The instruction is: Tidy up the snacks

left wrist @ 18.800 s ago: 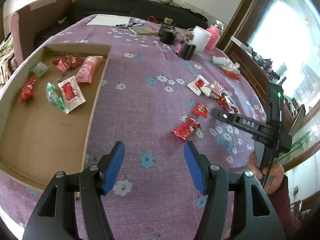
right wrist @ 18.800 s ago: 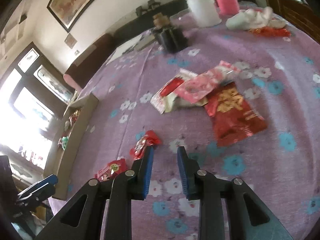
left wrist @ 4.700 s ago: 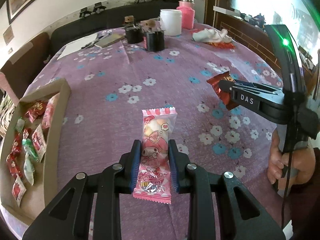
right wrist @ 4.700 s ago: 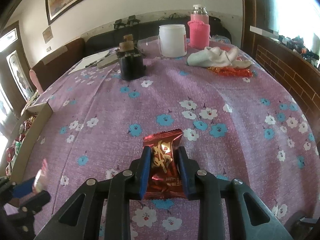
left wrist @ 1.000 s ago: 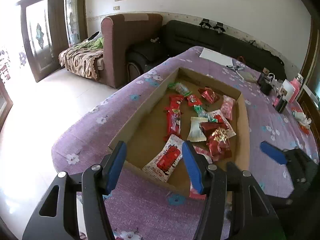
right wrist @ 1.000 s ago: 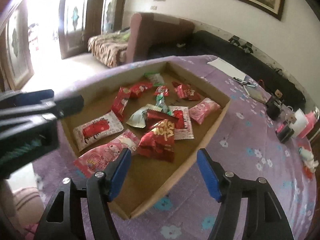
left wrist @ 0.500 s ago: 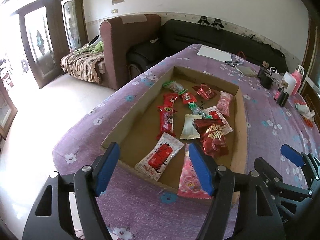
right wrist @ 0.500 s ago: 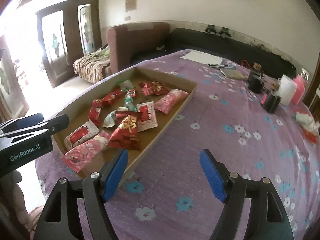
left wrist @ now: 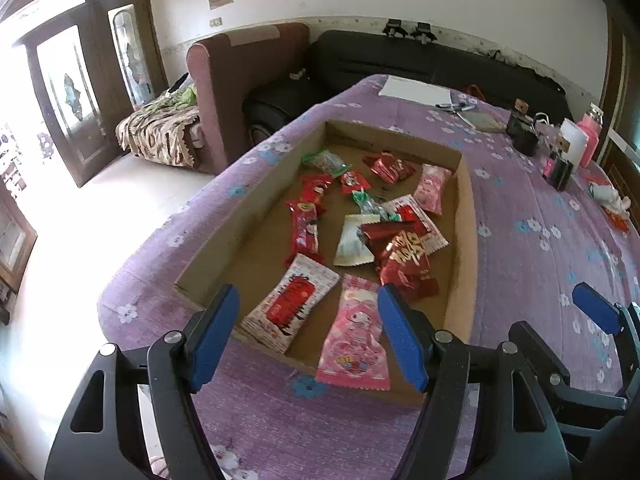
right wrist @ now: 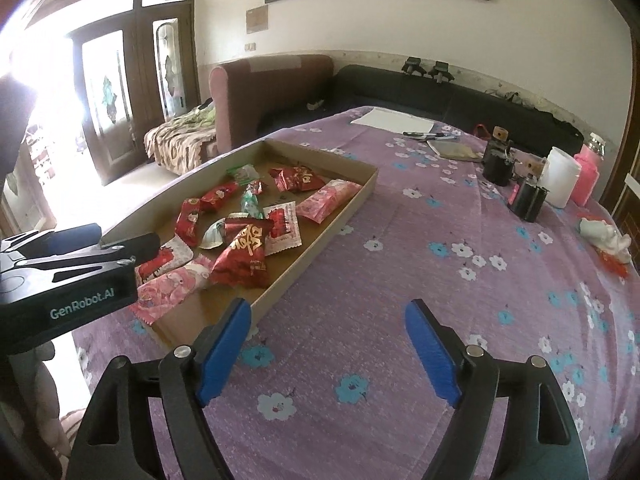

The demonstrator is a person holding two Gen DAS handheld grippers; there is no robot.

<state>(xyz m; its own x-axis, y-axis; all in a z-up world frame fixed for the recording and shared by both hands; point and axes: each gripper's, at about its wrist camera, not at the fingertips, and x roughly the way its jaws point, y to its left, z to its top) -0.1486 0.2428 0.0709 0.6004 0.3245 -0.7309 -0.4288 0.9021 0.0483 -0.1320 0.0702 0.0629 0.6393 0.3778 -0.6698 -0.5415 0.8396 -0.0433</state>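
A shallow cardboard tray [left wrist: 466, 216] [right wrist: 320, 240] on the purple flowered tablecloth holds several snack packets. A pink cartoon packet [left wrist: 354, 336] [right wrist: 172, 286] lies over the tray's near edge. Beside it are a white packet with a red print [left wrist: 292, 302] and a red foil packet with gold characters [left wrist: 406, 260] [right wrist: 244, 254]. My left gripper [left wrist: 308, 330] hangs open just above the tray's near edge, nothing between its blue pads. My right gripper [right wrist: 328, 344] is over bare cloth to the right of the tray, its jaws opening and empty.
At the table's far side stand dark jars [right wrist: 498, 160], a white tub [right wrist: 560, 182], a pink container [right wrist: 586, 178], paper and pens [right wrist: 394, 120]. A white cloth [right wrist: 606, 236] lies at the right edge. A sofa and armchair stand beyond the table.
Both grippers have drawn back from the tray, and the right one swung right onto bare cloth while its jaws widened. The left jaws spread wider. The pink and red foil packets lie still in the tray.
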